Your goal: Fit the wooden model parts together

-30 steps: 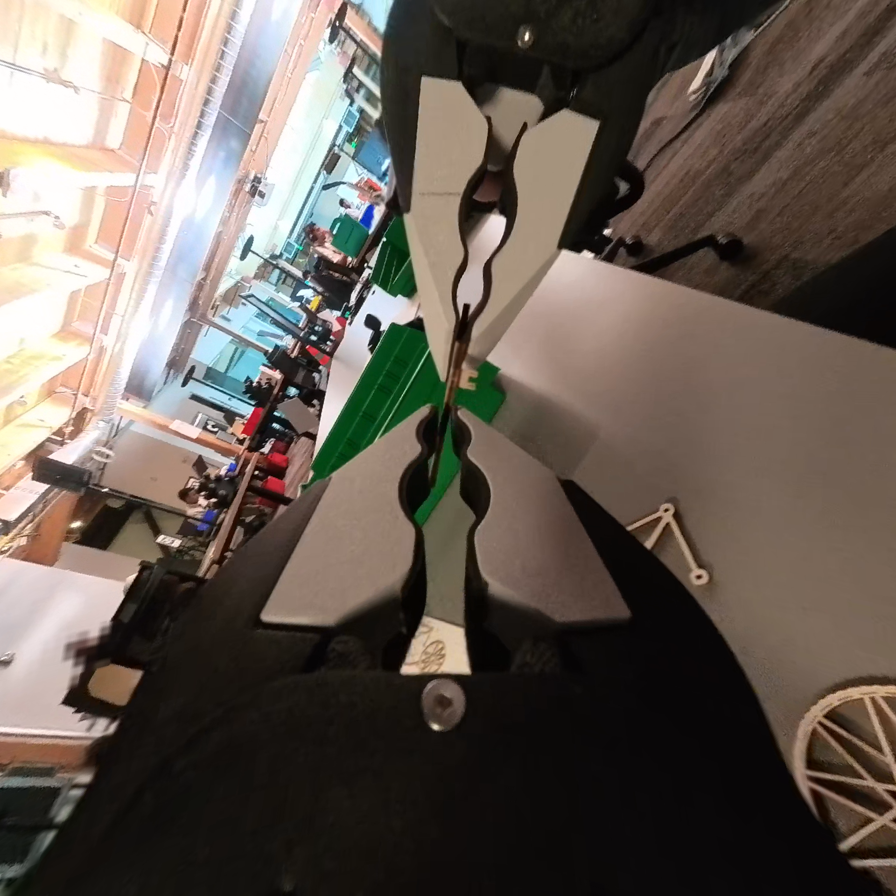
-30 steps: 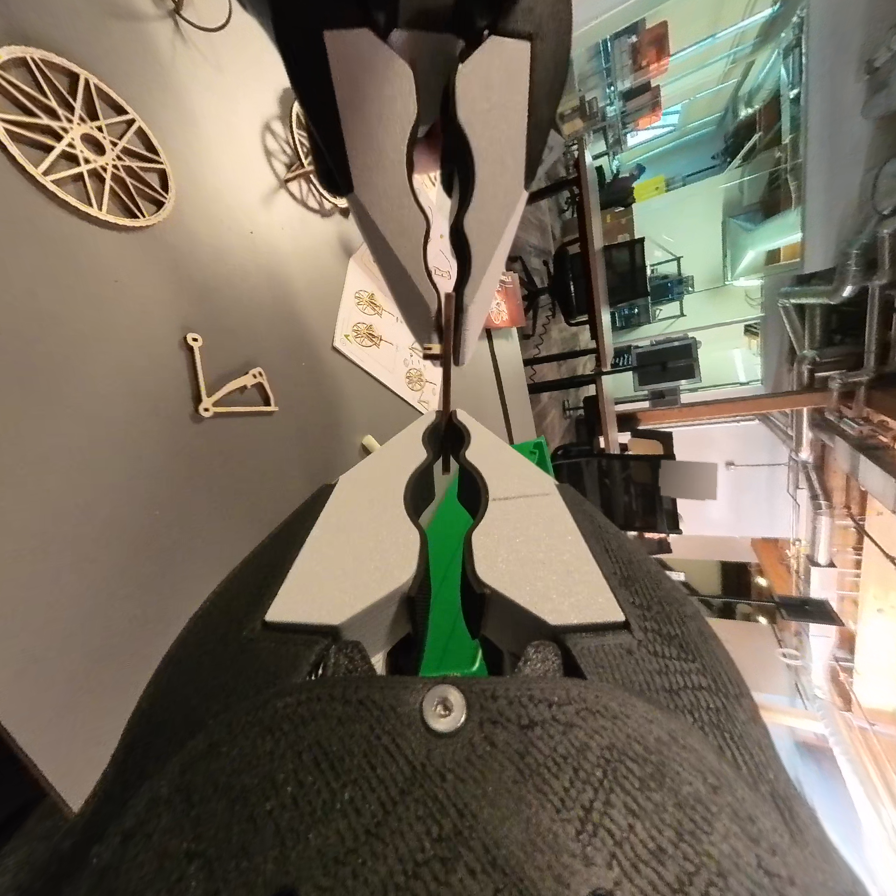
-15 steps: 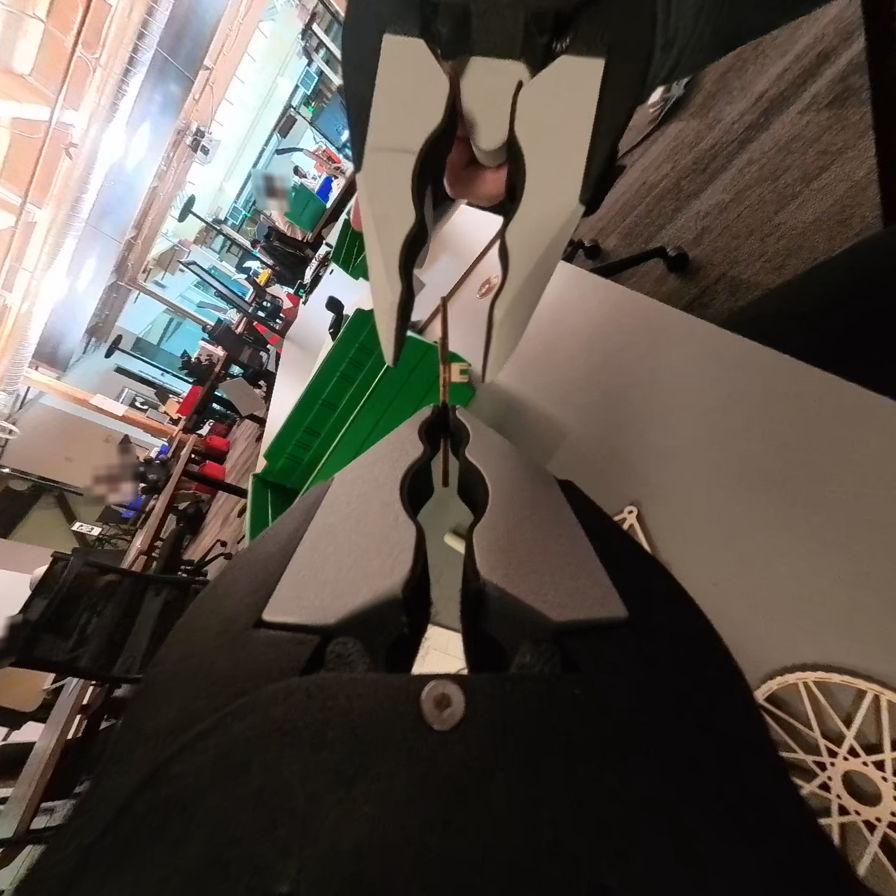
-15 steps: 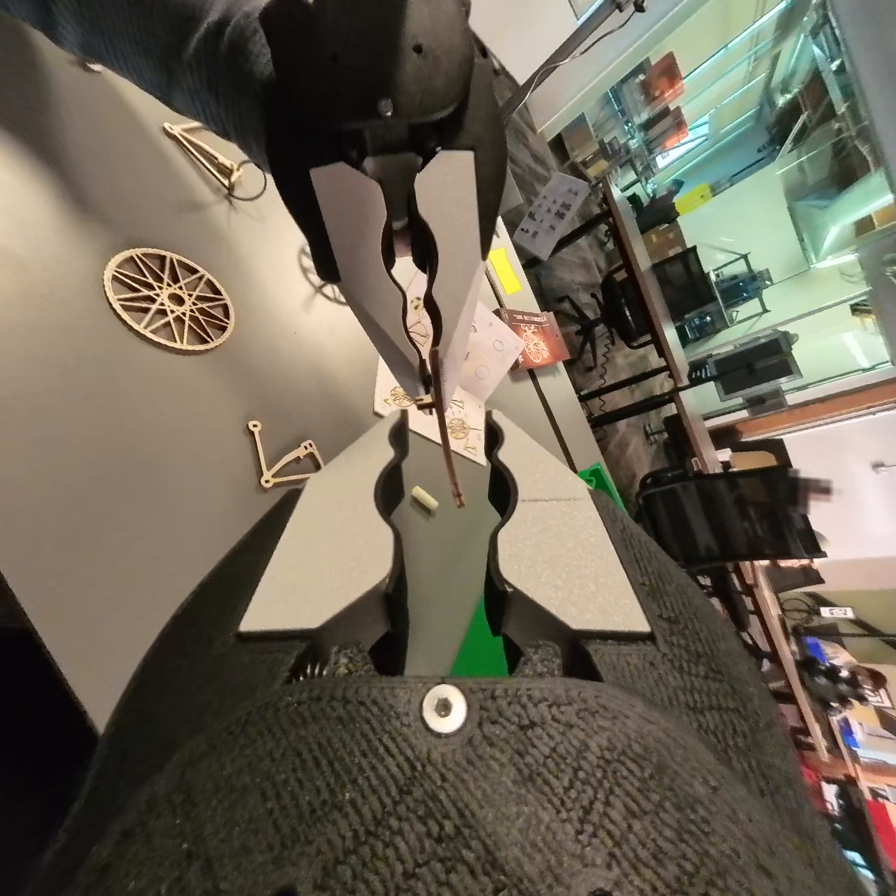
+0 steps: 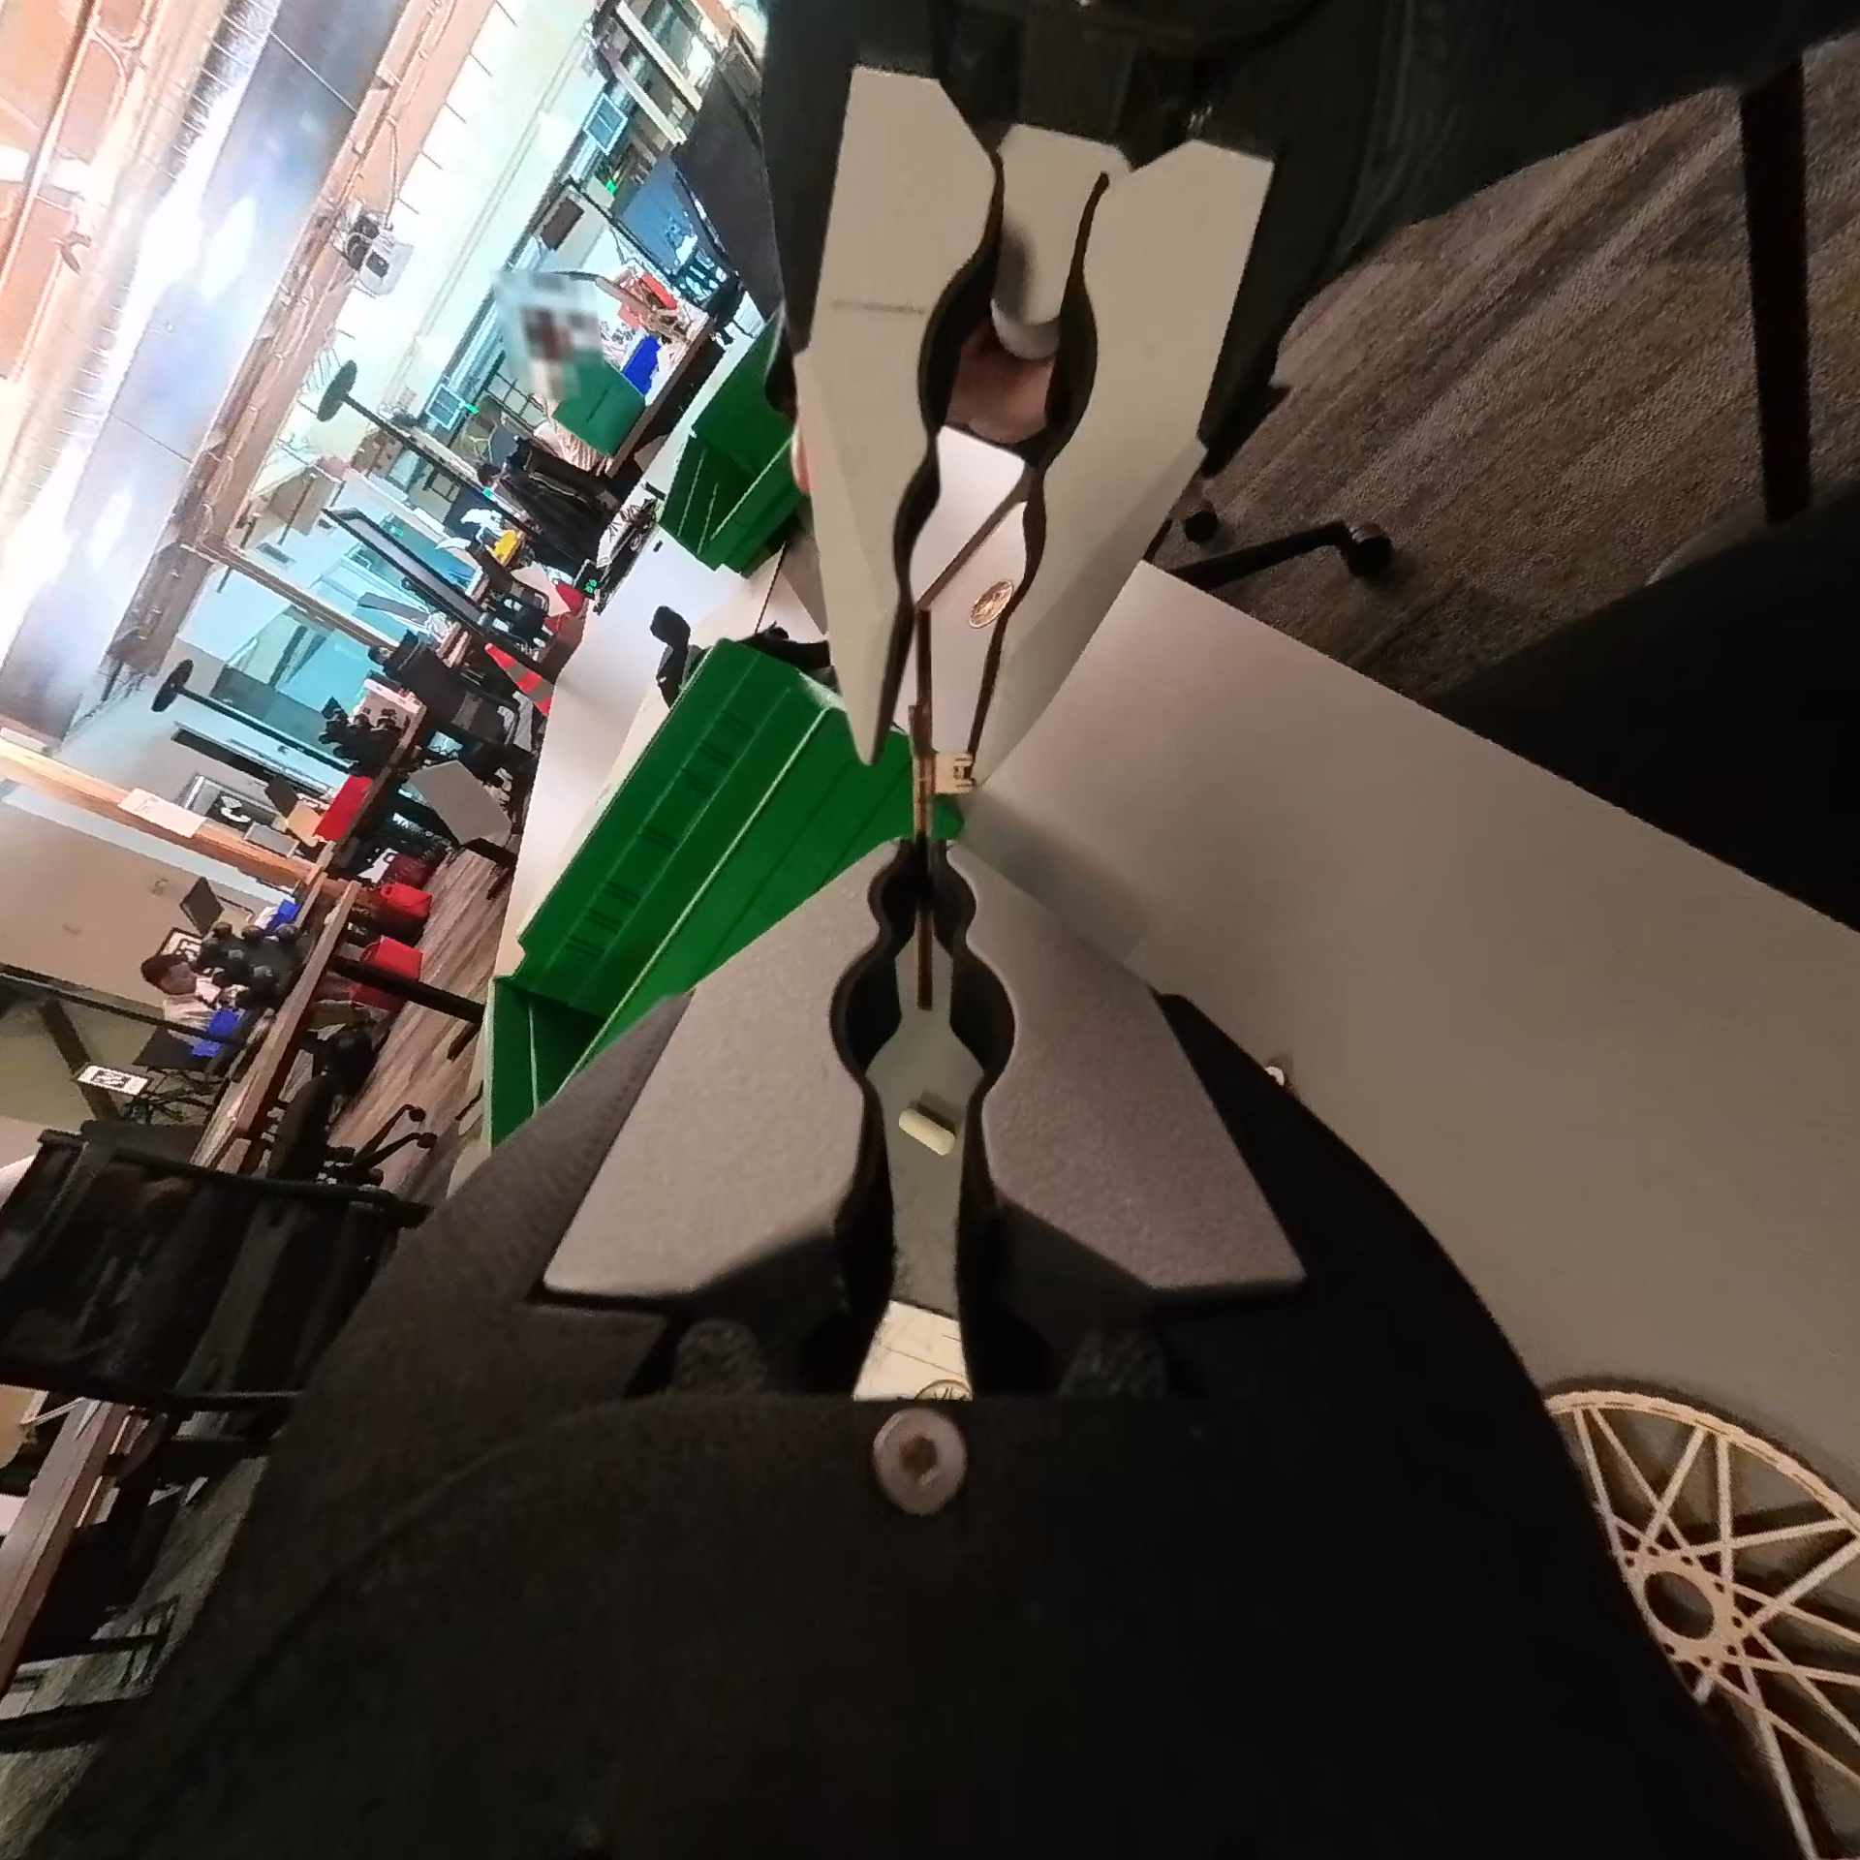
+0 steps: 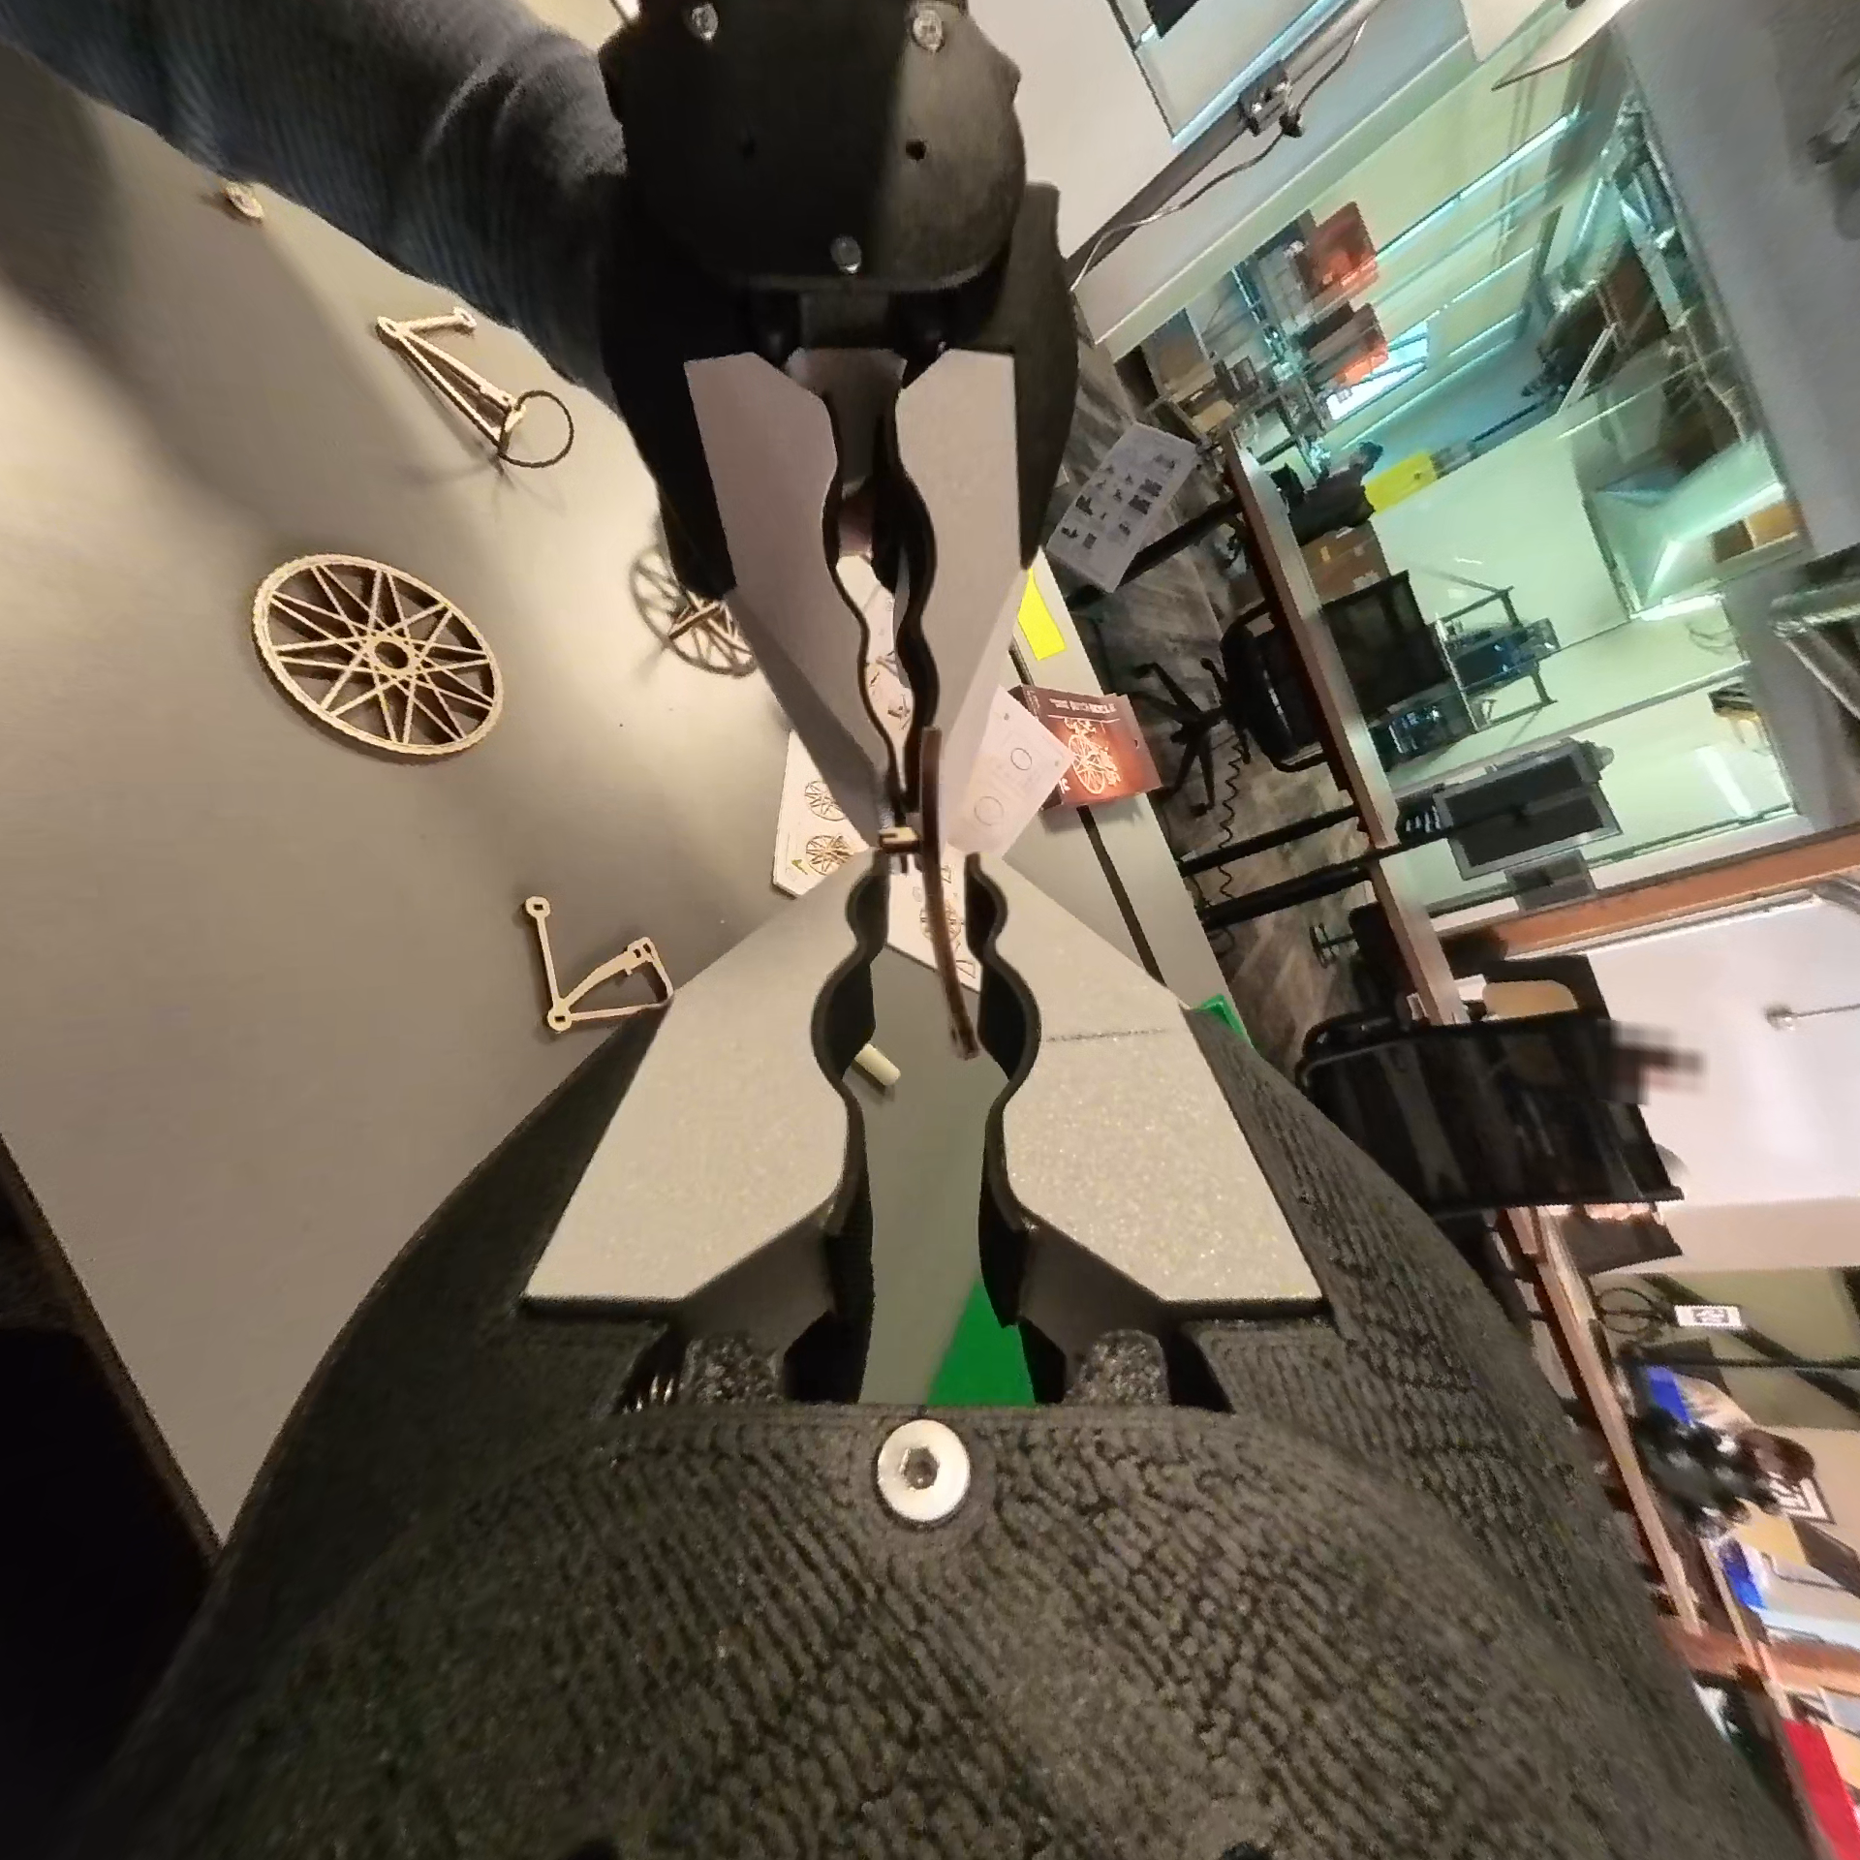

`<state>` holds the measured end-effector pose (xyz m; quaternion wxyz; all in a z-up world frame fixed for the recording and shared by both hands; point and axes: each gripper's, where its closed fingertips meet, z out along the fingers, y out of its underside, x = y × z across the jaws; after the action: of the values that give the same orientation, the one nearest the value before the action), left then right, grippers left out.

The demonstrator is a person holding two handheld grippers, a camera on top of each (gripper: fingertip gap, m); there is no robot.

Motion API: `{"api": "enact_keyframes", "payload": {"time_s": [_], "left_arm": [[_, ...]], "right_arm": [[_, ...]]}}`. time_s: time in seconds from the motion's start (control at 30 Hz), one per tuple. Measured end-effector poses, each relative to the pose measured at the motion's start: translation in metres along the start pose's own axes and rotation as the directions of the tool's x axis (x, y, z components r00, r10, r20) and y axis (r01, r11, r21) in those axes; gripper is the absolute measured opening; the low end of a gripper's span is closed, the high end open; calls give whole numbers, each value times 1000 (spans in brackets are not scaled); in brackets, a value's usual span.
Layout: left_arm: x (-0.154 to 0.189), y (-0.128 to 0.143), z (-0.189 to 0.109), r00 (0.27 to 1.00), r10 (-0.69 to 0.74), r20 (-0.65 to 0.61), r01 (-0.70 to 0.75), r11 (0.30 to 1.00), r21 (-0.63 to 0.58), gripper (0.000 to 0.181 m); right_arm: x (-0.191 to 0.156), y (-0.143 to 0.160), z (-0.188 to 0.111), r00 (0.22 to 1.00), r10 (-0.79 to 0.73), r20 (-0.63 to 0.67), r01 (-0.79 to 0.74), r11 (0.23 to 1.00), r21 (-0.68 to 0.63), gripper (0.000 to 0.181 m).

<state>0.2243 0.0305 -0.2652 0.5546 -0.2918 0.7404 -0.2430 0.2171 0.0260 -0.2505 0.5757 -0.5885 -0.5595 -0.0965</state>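
A thin dark wooden strip (image 5: pixel 922 936) shows edge-on, with a small pale tab (image 5: pixel 951 775) sticking out of its side. My left gripper (image 5: pixel 921 856) is shut on the strip and holds it above the grey table (image 5: pixel 1409 956). My right gripper (image 6: pixel 924 874) faces it tip to tip. Its jaws stand apart with the strip (image 6: pixel 951 966) running through the gap. The left gripper (image 6: pixel 901 795) shows above it, clamped on the strip's other end. In the left wrist view the right gripper (image 5: pixel 928 755) hangs from the top, with its fingertips on either side of the strip.
On the table (image 6: pixel 201 906) lie a spoked wooden wheel (image 6: pixel 377 654), a second wheel (image 6: pixel 705 624) partly hidden, two frame pieces (image 6: pixel 594 971) (image 6: pixel 453 372), a small pale peg (image 6: pixel 874 1065) and printed sheets (image 6: pixel 815 835). Green bins (image 5: pixel 684 835) stand past the table's end. Both grippers' tips are roughly 20 centimetres from the spoked wooden wheel (image 6: pixel 377 654). Look for it in the left wrist view (image 5: pixel 1678 1582) too.
My right gripper was shut on the strip a second ago. It let go and opened wide, then narrowed around the strip. My left gripper kept hold. Both views tilted.
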Motion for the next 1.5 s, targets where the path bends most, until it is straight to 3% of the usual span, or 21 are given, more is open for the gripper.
{"api": "enact_keyframes", "payload": {"time_s": [0.6, 0.87, 1.13, 1.5], "left_arm": [[1, -3, -2, 999, 33, -5, -33, 999, -16, 1], [-6, -16, -10, 981, 179, 80, -176, 984, -38, 1], [-6, -24, -15, 971, 220, 92, -217, 975, -34, 1], [-8, -21, -15, 977, 196, 88, -191, 980, -63, 1]], "right_arm": [[-1, -4, -1, 1000, -30, -2, 30, 1000, -8, 17], [1, -15, -8, 999, -30, -27, 31, 999, 25, 7], [2, -22, -12, 996, -82, -36, 82, 997, 0, 6], [4, -21, -9, 993, -84, -85, 84, 996, -8, 6]]}}
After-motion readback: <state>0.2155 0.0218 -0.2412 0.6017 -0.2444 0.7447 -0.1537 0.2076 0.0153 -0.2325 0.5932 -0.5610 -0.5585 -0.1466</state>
